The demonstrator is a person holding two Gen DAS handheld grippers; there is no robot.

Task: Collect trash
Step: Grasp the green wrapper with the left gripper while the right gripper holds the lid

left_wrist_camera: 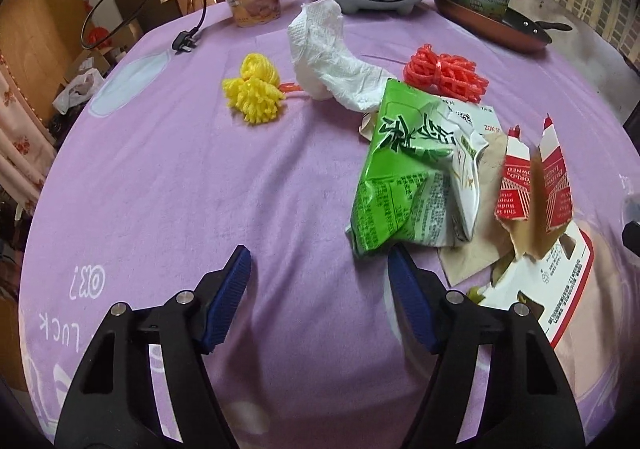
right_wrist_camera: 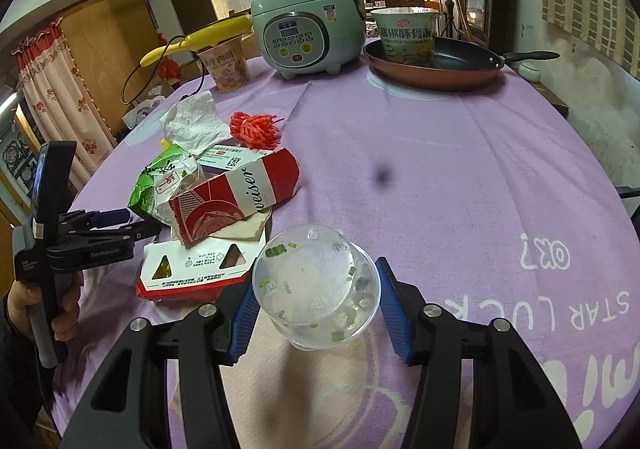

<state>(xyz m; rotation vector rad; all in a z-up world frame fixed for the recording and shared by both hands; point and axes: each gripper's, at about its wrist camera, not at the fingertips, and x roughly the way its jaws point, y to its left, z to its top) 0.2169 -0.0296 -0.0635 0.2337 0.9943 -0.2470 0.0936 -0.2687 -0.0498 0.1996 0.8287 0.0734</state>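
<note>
The right gripper [right_wrist_camera: 316,315] has a clear cup [right_wrist_camera: 318,289] between its pads, tipped on its side with scallion bits stuck inside, and looks clamped on it. The left gripper [left_wrist_camera: 320,289] is open with nothing in it, and its right pad is just beside the green wrapper [left_wrist_camera: 412,177], which sits at about 1 o'clock from it. I'd slide right so the wrapper's near edge sits between the pads, then pinch a thick crumpled fold. Don't snag the torn red carton [left_wrist_camera: 536,185] or the purple cloth [left_wrist_camera: 200,189].
</note>
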